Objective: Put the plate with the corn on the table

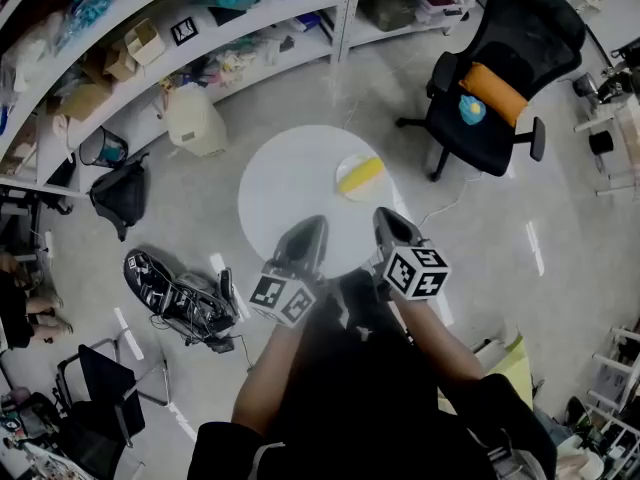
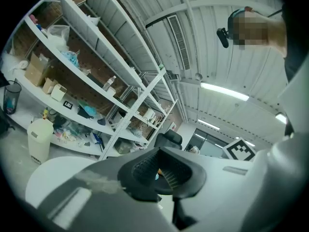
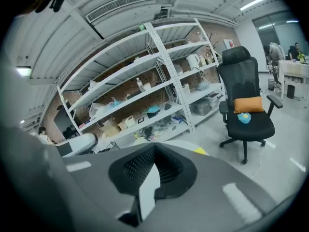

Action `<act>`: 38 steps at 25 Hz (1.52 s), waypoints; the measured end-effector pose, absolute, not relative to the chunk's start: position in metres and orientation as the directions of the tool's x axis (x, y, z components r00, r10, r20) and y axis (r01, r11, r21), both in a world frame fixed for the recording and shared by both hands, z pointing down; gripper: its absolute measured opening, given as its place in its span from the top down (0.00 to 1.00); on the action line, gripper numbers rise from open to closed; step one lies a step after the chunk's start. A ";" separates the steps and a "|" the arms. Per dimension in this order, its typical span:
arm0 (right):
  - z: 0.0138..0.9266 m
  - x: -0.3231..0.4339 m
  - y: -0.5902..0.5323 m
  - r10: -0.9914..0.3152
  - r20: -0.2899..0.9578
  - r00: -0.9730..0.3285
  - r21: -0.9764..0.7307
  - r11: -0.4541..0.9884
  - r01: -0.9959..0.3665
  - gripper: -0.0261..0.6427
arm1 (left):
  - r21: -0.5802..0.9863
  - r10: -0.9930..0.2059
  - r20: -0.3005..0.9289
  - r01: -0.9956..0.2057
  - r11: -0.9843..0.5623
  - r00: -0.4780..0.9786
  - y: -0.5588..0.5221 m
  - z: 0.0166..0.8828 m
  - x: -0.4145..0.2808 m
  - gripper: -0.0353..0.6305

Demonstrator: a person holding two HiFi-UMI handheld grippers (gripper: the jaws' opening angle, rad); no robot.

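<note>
- The big white shelving is running along the far wall, and it's carrying boxes and a lot of mixed clutter.
- The round white surface is sitting right in front of me on the grey floor.
- A black office chair is standing off to the right, well apart from the surface, with an orange cushion lying on its seat.
- I'm holding my left claw over the near edge of the surface, with its jaws pressed together and nothing in them.
- I'm holding my right claw just beside it, likewise closed up tight and gripping nothing.
- The plate is resting on the surface by its far right edge, near my right claw but not touching it.
- The yellow corn is lying on the plate.
</note>
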State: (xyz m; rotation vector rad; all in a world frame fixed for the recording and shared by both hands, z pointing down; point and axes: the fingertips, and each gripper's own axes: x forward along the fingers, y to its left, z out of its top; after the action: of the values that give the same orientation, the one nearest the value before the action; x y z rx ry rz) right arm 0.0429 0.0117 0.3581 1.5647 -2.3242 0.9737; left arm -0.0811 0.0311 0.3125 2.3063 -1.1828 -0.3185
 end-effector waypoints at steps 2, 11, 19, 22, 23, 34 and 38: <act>0.348 0.042 0.016 -0.766 0.470 -0.440 -0.417 0.246 -0.875 0.95 | 0.547 -0.806 0.025 -0.683 -0.484 0.591 0.034 0.305 -0.079 0.94; 0.300 0.038 0.029 -0.795 0.402 -0.455 -0.371 0.313 -0.874 0.95 | 0.522 -0.793 0.011 -0.680 -0.514 0.609 0.047 0.278 -0.067 0.94; 0.259 0.036 0.036 -0.820 0.325 -0.471 -0.315 0.376 -0.872 0.95 | 0.475 -0.787 -0.004 -0.691 -0.545 0.617 0.049 0.248 -0.063 0.94; 0.249 0.037 0.037 -0.826 0.297 -0.478 -0.291 0.399 -0.870 0.95 | 0.448 -0.790 -0.014 -0.702 -0.553 0.613 0.048 0.238 -0.063 0.94; 0.245 0.037 0.038 -0.828 0.286 -0.481 -0.282 0.407 -0.869 0.95 | 0.441 -0.792 -0.017 -0.706 -0.554 0.610 0.047 0.234 -0.063 0.94; 0.232 0.037 0.034 -0.819 0.223 -0.529 -0.258 0.474 -0.842 0.95 | 0.411 -0.799 -0.021 -0.724 -0.554 0.600 0.038 0.221 -0.055 0.94; 0.231 0.045 0.026 -0.827 0.221 -0.517 -0.260 0.461 -0.849 0.95 | 0.387 -0.796 -0.023 -0.729 -0.565 0.605 0.034 0.217 -0.048 0.94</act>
State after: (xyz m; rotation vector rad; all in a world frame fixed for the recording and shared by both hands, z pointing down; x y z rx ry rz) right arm 0.0450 0.0261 0.2314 1.5107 -2.6300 0.5248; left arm -0.0482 0.0338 0.2173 2.4958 -1.2305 -0.2775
